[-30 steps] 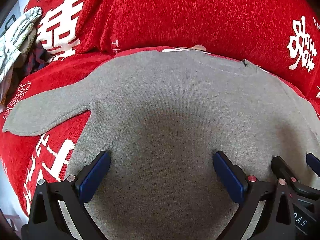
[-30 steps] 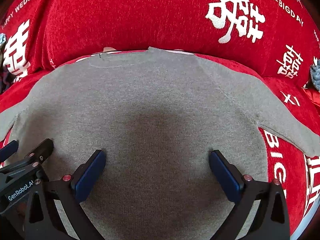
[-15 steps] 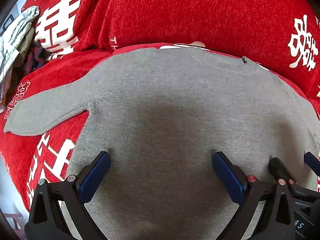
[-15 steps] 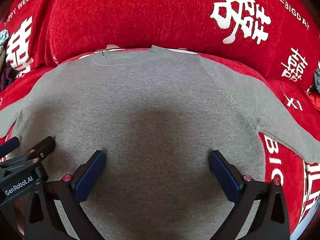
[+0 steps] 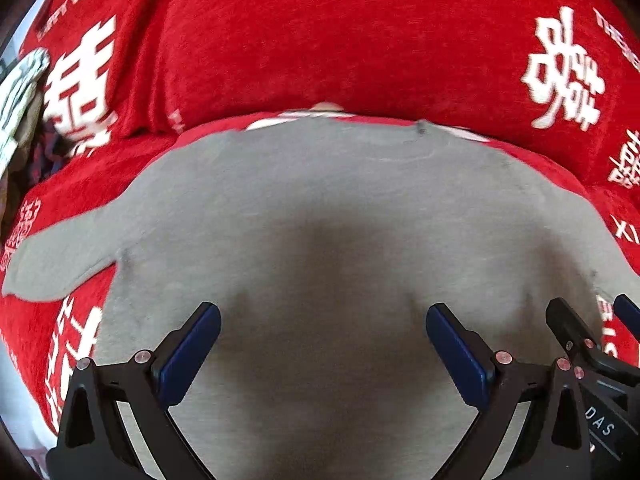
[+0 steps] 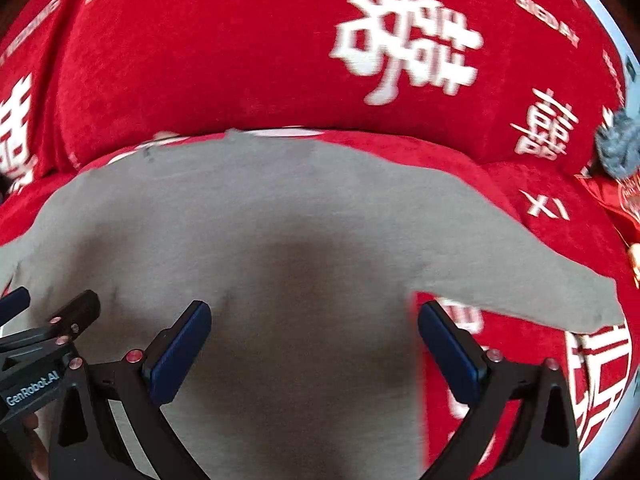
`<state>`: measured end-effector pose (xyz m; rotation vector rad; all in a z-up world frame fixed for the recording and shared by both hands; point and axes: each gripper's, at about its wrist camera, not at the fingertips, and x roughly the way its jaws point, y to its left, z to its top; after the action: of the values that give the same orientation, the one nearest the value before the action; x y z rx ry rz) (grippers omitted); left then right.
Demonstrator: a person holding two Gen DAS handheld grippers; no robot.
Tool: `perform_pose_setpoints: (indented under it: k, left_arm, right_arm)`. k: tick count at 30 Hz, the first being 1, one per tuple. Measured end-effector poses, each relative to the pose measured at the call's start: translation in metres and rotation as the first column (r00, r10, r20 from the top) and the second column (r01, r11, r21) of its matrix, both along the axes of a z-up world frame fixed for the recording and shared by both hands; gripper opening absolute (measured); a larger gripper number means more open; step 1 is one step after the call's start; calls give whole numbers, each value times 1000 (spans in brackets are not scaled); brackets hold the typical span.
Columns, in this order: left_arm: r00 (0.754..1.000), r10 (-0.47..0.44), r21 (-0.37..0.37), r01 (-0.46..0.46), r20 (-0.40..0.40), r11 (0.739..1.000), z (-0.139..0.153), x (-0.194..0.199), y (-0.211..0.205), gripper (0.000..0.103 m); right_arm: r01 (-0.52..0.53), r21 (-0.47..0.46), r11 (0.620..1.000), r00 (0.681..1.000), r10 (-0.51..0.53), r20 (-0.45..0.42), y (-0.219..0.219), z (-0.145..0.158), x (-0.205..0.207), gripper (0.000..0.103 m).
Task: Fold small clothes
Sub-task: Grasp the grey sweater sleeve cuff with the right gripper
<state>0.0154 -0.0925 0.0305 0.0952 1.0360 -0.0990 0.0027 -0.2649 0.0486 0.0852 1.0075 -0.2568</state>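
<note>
A small grey knit sweater (image 5: pixel 320 208) lies flat on a red blanket, neckline away from me, both sleeves spread out. Its left sleeve (image 5: pixel 60 260) points left in the left wrist view; its right sleeve (image 6: pixel 520 276) points right in the right wrist view. My left gripper (image 5: pixel 323 320) is open and empty over the sweater's lower body. My right gripper (image 6: pixel 314 316) is open and empty over the sweater's right side, its right finger (image 6: pixel 448 344) near the side edge below the armpit. The right gripper also shows in the left wrist view (image 5: pixel 592 332), close by.
The red blanket (image 5: pixel 340 40) with white characters covers the surface and a raised bolster behind the sweater. A pile of other clothes (image 5: pixel 20 92) lies at the far left. A grey-blue knit item (image 6: pixel 618 144) sits at the far right.
Both grippers have pulled back and shifted right, so the sweater sits lower and further in view. The right gripper's right finger now lies at the sweater's side edge. Jaws stay open.
</note>
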Motion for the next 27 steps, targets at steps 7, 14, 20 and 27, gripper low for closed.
perform_pose_setpoints:
  k: [7,14,20,27]
  left_arm:
    - [997,-79,11,79,-2,997,4,1,-61,103]
    - [986,-165,36,166,-16,985,1,-2,-121,103]
    - [976,-216,54,217,-26,975,-4,-3,-160,103]
    - [972,-234,70,236,-33,969,-11,1,-187,103]
  right_arm:
    - [125,27,992,992,-125,7,-75,4,-16,103]
    - [239,51,970,971,-240,6,-143,1,-43,103]
    - [361,70,930,933,-361,-9,-203,-7,-78,103]
    - [476,92,874,879,-476,-30,-263,-18,-113,103]
